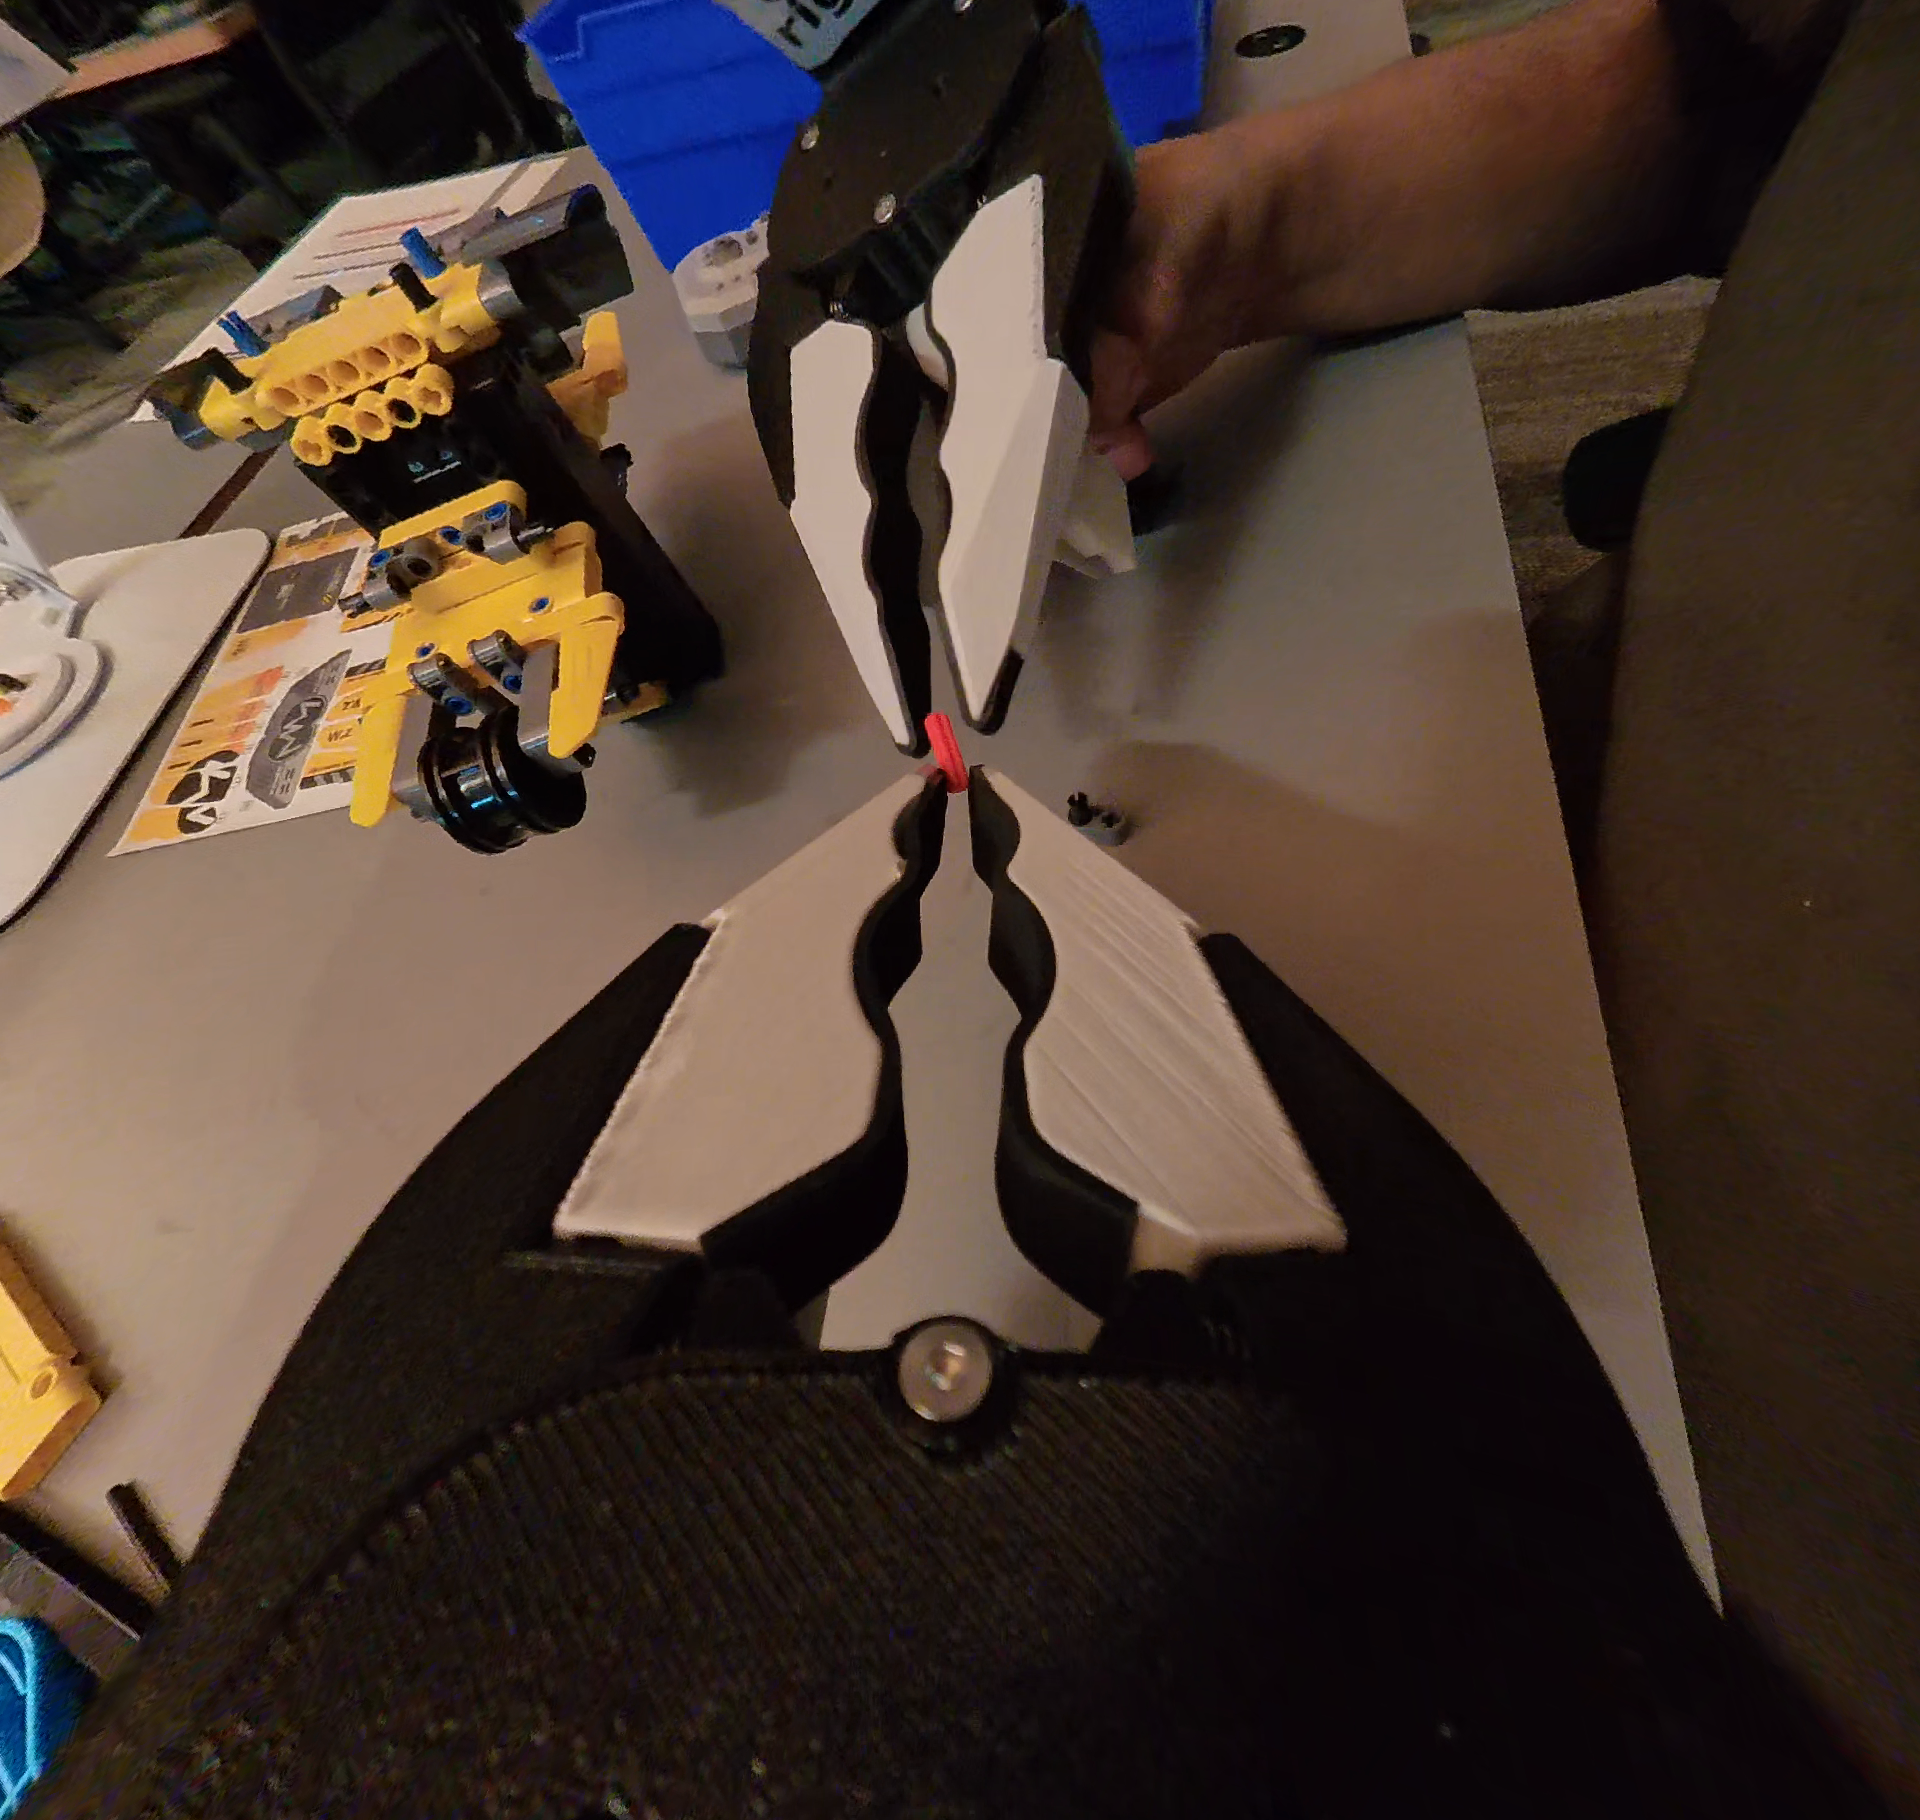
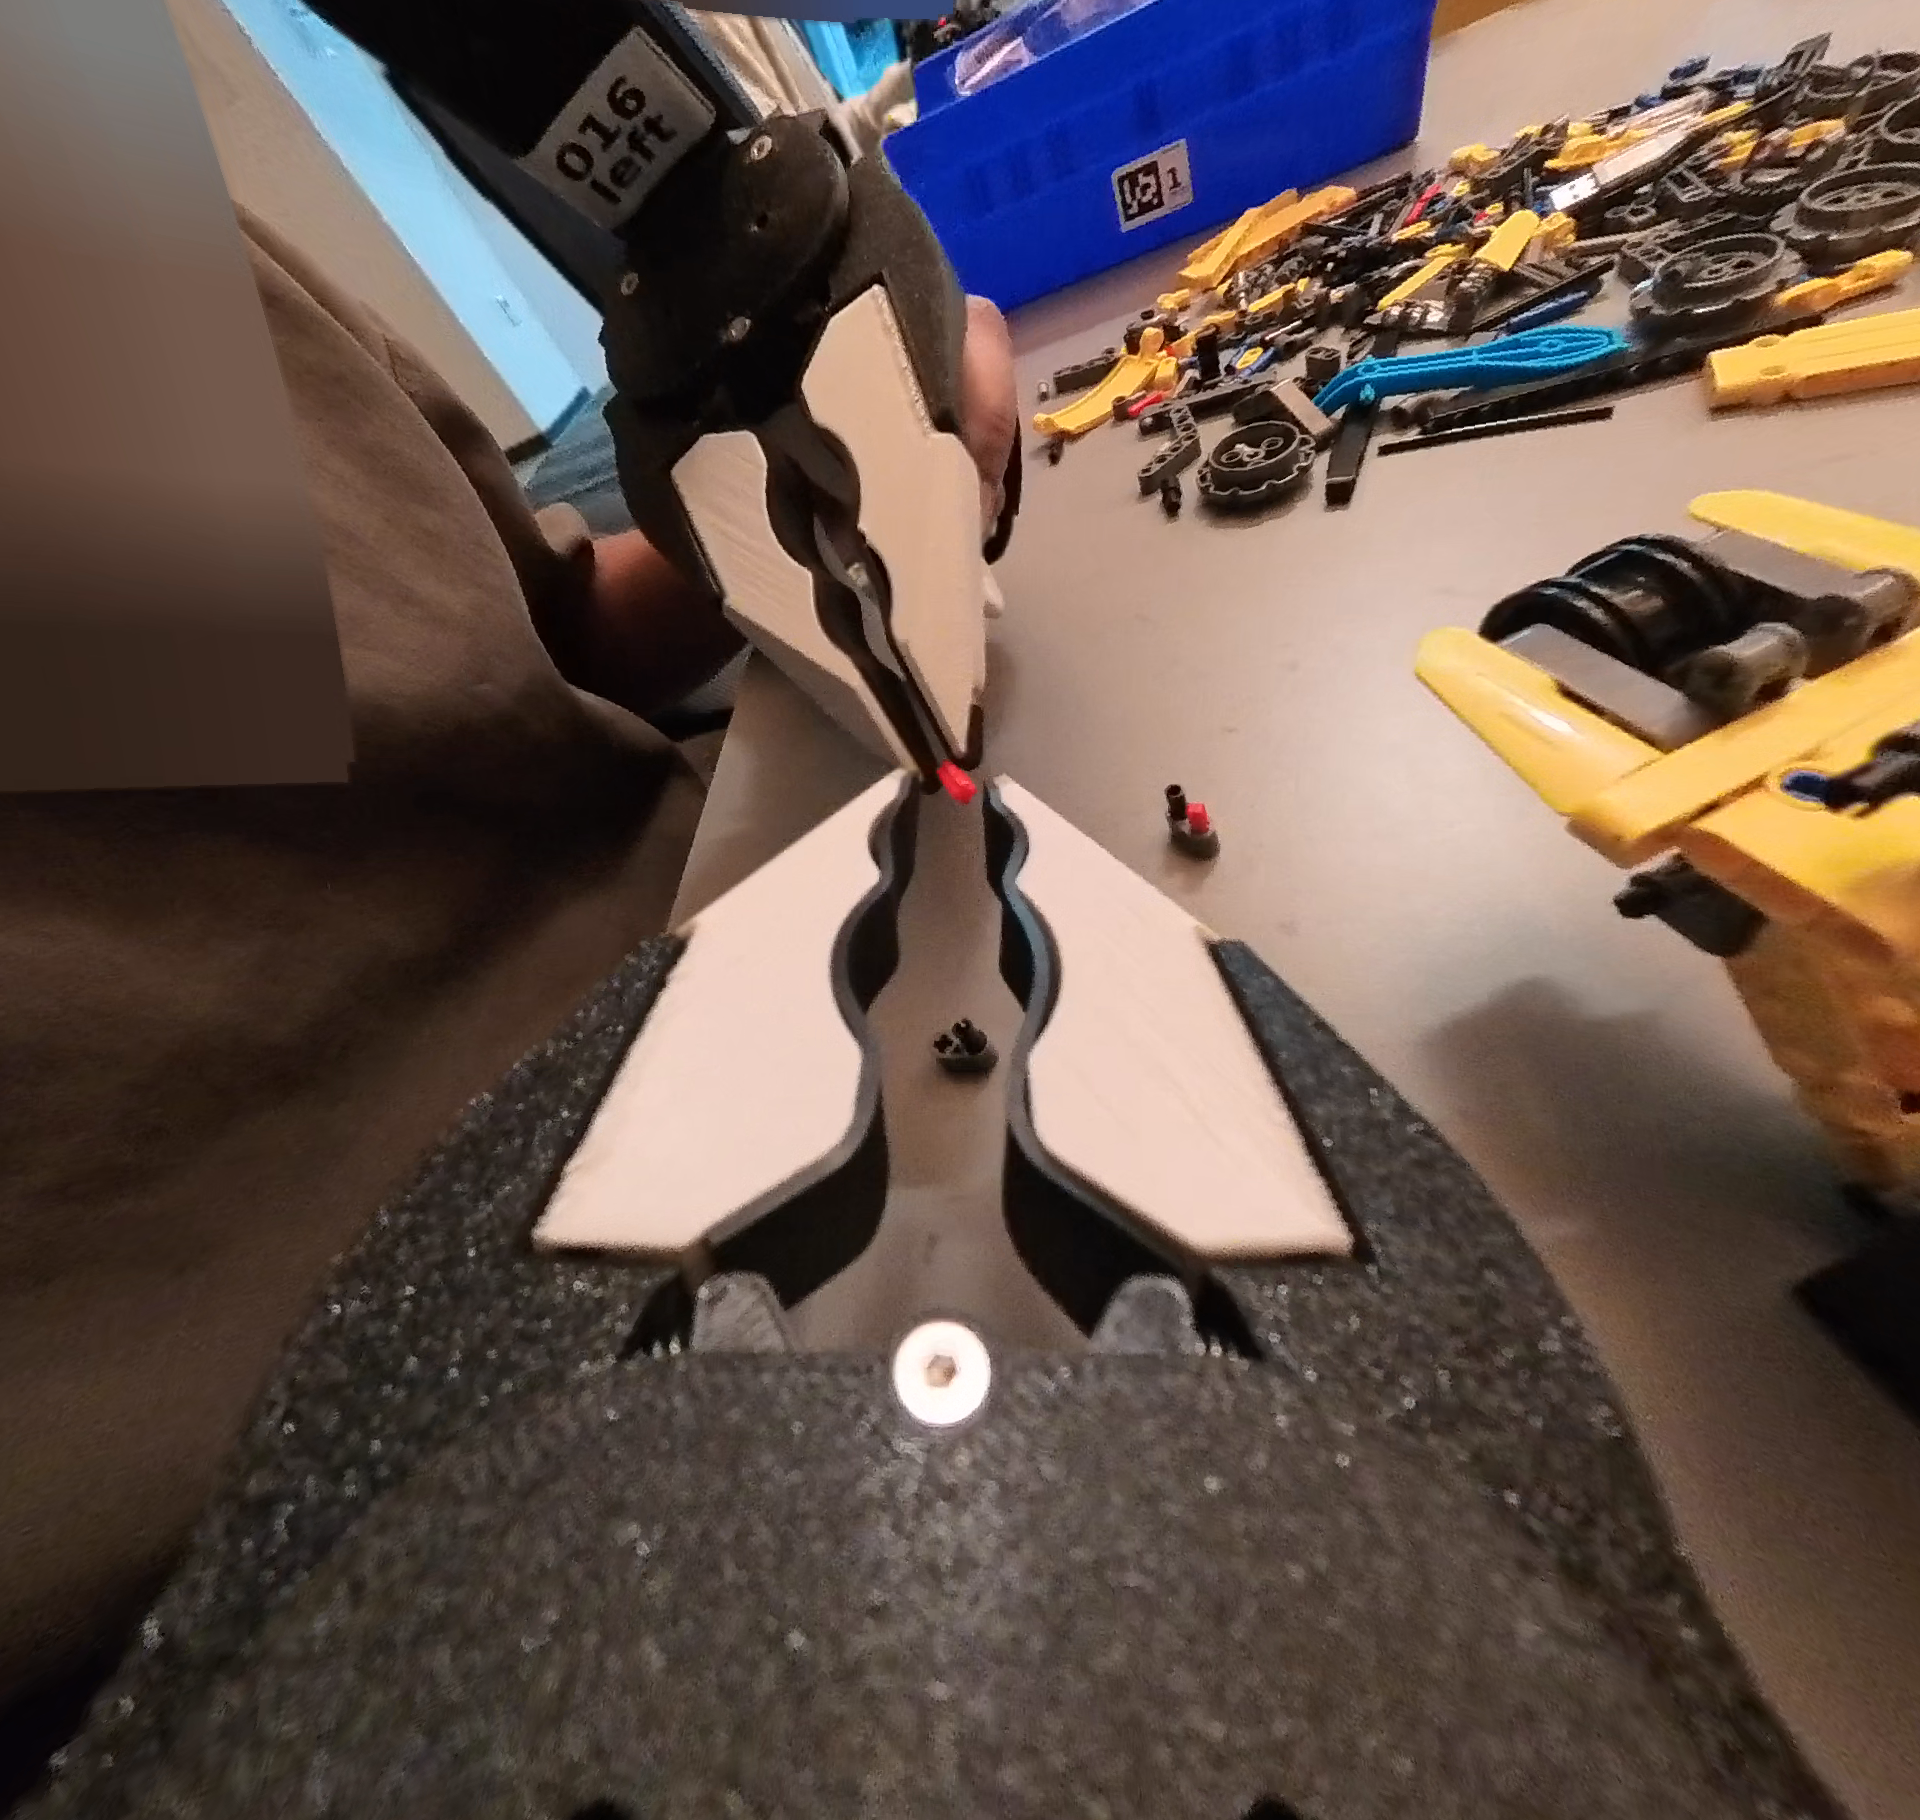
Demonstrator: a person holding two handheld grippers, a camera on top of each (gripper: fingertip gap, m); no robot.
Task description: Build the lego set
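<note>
A small red pin (image 1: 939, 744) sits pinched at the tips of my left gripper (image 1: 951, 788), which is shut on it a little above the grey table (image 1: 1299, 690). My right gripper (image 2: 951, 788) faces it tip to tip. Its jaws are slightly apart, and the pin's free end (image 2: 954, 783) lies between its fingertips. In the left wrist view the right gripper (image 1: 948, 731) comes down from above. In the right wrist view the left gripper (image 2: 940, 762) comes in from the upper left.
A yellow and black brick-built vehicle (image 1: 488, 544) stands to the left of the grippers. A blue bin (image 2: 1195, 108) and a pile of loose parts (image 2: 1507, 264) lie beyond. Small black pieces (image 2: 961, 1043), one with a red pin (image 2: 1190, 825), lie nearby. A sticker sheet (image 1: 249, 721) lies flat. The tips of both grippers are at nearly the same place.
</note>
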